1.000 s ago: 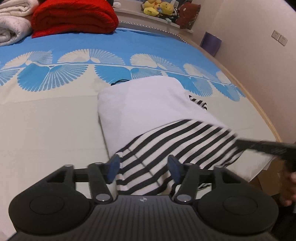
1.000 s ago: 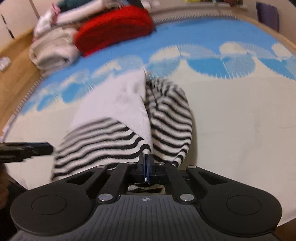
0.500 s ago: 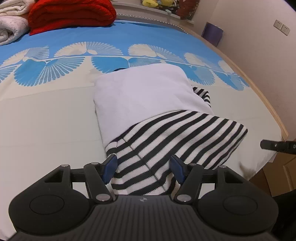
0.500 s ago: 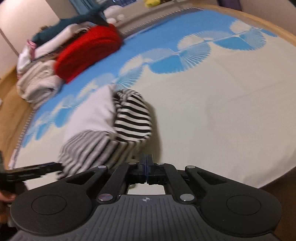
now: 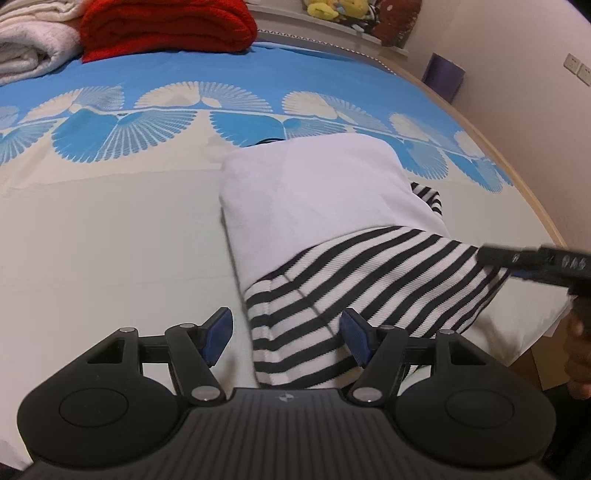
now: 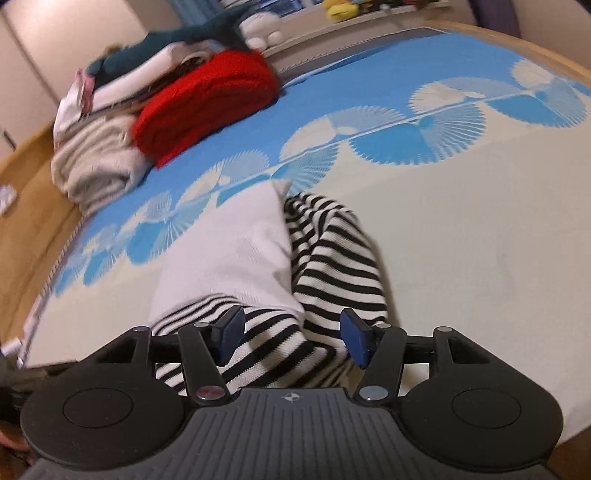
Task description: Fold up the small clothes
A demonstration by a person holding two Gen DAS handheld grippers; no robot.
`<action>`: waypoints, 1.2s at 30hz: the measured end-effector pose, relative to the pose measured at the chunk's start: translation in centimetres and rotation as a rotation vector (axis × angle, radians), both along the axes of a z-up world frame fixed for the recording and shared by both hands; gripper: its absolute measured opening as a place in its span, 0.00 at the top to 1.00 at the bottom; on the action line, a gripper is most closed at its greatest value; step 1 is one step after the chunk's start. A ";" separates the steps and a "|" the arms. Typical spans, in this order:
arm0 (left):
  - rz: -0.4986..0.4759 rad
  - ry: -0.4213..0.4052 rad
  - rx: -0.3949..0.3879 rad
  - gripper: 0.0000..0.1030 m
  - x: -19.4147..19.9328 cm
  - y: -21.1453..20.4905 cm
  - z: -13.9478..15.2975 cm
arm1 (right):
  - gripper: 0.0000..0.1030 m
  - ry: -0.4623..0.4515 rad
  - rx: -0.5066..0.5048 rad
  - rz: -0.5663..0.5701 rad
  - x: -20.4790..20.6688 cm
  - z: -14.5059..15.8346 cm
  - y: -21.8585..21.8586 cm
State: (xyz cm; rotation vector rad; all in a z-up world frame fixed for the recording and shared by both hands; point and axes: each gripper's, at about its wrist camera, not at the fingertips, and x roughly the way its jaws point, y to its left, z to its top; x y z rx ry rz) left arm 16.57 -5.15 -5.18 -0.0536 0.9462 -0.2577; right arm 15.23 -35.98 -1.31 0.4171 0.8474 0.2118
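Note:
A small white garment (image 5: 317,192) with black-and-white striped sleeves (image 5: 373,280) lies folded on the bed sheet (image 5: 110,258). One striped sleeve is folded across its near end. My left gripper (image 5: 286,334) stands open at the sleeve's near left corner, with striped cloth between its fingers but not pinched. The right gripper's finger (image 5: 532,260) reaches in over the sleeve's right edge. In the right wrist view my right gripper (image 6: 291,336) hovers over the striped sleeve (image 6: 332,266) beside the white body (image 6: 229,254). Its jaws are opening, with striped cloth lying between them.
A folded red blanket (image 5: 166,29) and white towels (image 5: 29,40) sit at the far end of the bed, with plush toys (image 5: 332,9) on a ledge behind. The bed's wooden rim (image 5: 535,199) runs along the right. A person's hand (image 5: 580,354) shows at the right edge.
The right gripper was shut, drew back from the garment, and has returned over the striped sleeve with its jaws apart. The left gripper has stayed in place.

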 end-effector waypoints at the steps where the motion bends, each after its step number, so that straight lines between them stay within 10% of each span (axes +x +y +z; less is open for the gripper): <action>1: 0.002 0.000 0.000 0.32 0.0 0.1 0.1 | 0.43 0.013 -0.012 0.014 0.1 -0.2 0.3; 2: 0.005 -0.001 -0.002 0.32 0.0 0.2 0.1 | 0.46 0.032 -0.021 0.034 0.2 -0.5 0.6; 4: 0.012 0.001 -0.013 0.32 0.1 0.2 0.2 | 0.91 0.049 -0.043 0.086 -0.1 -0.9 1.2; 5: 0.014 0.003 -0.019 0.32 0.1 0.2 0.2 | 0.95 0.033 -0.060 0.109 -0.6 -0.7 1.4; 13: -0.037 0.017 -0.027 0.27 0.0 -1.6 -0.4 | 0.99 -0.111 0.111 0.140 -7.4 2.8 -3.5; 24: -0.094 0.218 0.085 0.17 0.4 -2.6 -4.5 | 1.00 0.312 -0.117 0.149 -4.2 -4.9 -0.9; 36: -0.075 0.102 -0.064 0.17 9.1 0.2 2.2 | 1.00 0.352 -0.221 0.137 -2.7 -5.0 1.6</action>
